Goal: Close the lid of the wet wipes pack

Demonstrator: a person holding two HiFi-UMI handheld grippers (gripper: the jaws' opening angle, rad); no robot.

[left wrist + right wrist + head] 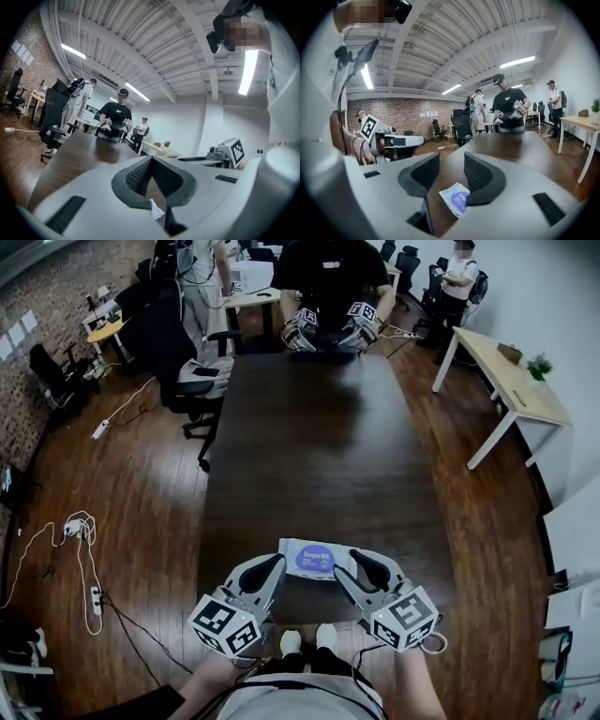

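Observation:
The wet wipes pack (309, 559), white with a purple oval label, lies flat on the dark table (319, 446) close to its near edge. Both grippers hang above the table on either side of it and touch nothing. My left gripper (277, 563) is at the pack's left end; in the left gripper view its pad tips meet (151, 159) with nothing between them, and a white corner of the pack (157, 211) shows below. My right gripper (451, 159) stands open and empty, the pack (457, 199) lying below and beyond its jaws.
Another person with two grippers (330, 329) stands at the table's far end. An office chair (187, 371) stands at the far left of the table, a white desk (511, 381) at the right. Cables and a power strip (84, 549) lie on the wooden floor to the left.

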